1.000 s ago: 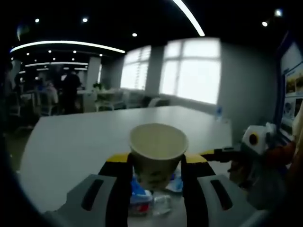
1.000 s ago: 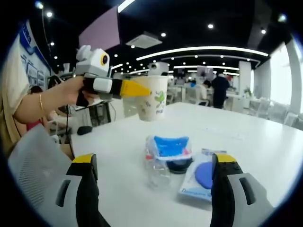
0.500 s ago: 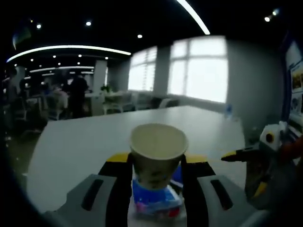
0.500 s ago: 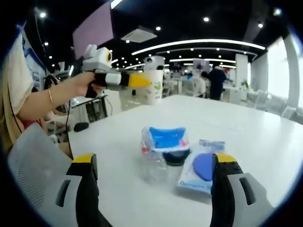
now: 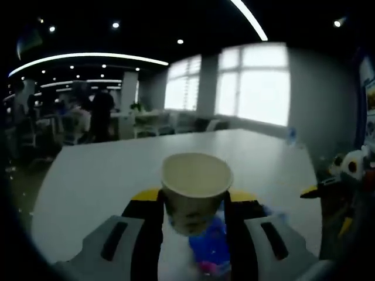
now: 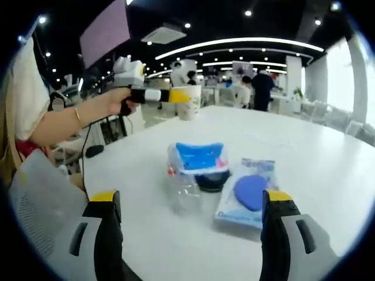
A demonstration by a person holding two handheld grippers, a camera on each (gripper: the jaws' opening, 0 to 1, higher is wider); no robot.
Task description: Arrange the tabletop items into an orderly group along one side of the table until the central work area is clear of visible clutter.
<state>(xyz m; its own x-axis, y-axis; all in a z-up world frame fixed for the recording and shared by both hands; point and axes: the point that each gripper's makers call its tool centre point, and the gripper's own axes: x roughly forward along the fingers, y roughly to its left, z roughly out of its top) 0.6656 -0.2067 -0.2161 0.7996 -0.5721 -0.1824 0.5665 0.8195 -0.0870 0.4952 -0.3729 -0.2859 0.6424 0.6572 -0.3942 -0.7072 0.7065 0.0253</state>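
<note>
Paper cup (image 5: 196, 190) is pinched between the 2 jaws of the left gripper (image 5: 195, 213), held upright and clear of the white table (image 5: 105, 175); in the right gripper view the same cup (image 6: 188, 103) hangs at the end of that gripper out beyond the far-left part of the tabletop, well apart from the other items. Compared with 1 second ago, the cup looks smaller and farther off in the right gripper view, and the blue clutter under it in the left gripper view has slid toward the lower edge, so the left hand seems to be carrying the cup away from the centre, toward one side of the table. That suggests the cup is mid-transfer and not yet set down. The right gripper (image 6: 190, 234) has its jaws spread wide and holds nothing; it hovers over the near part of the table, facing the remaining items. Those are a clear plastic container with a blue insert (image 6: 196, 167), a dark round object (image 6: 212, 181) just beside it, and a flat packet with a blue disc (image 6: 246, 196) touching or nearly touching them. All 3 sit in the central area, so the clearing is judged only partly done.
</note>
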